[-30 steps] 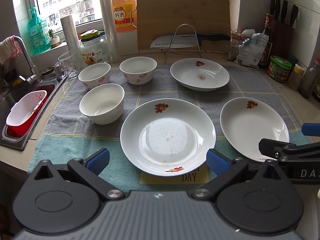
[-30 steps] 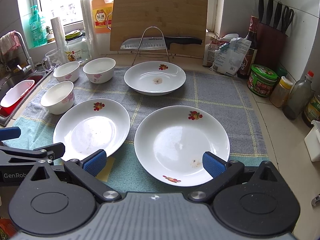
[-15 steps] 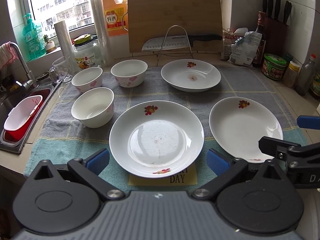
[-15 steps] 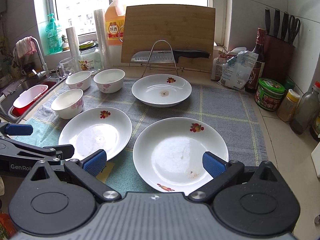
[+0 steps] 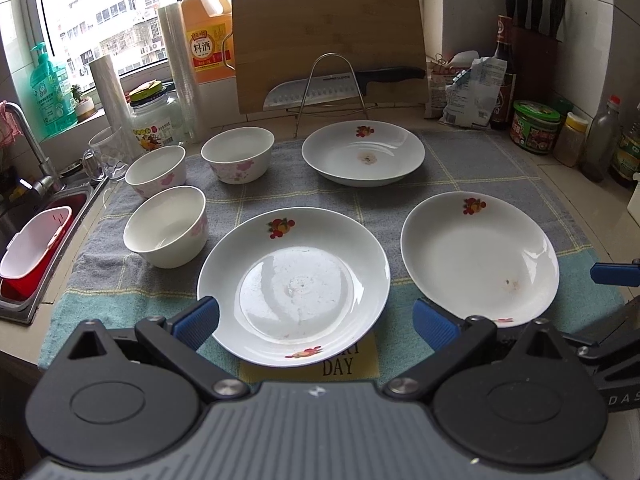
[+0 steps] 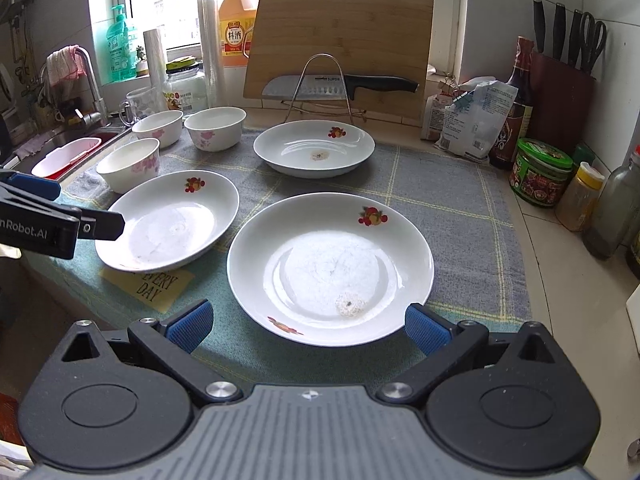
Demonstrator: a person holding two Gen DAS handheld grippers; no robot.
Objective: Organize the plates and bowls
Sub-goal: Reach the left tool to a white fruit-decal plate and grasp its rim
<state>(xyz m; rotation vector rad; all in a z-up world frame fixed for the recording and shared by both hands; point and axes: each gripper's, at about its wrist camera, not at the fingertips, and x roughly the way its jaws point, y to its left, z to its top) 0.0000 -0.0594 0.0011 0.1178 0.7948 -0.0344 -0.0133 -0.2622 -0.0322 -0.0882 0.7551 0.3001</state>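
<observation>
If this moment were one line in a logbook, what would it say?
left gripper: open, empty | right gripper: open, empty | three white floral plates, three bowls: unstacked on towel

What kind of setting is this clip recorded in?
Most likely a home kitchen counter: a sink with a tap at the left, a knife block in the corner, a cutting board against the window.

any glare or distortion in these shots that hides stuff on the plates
Left wrist view: the window is blown out, and curved highlights streak the near plate without hiding its fruit print; fisheye bends the wall tiles at the edges. Right wrist view: window glare whitens the centre of the near plate, so the residue there is hard to read; both views are otherwise sharp.
</observation>
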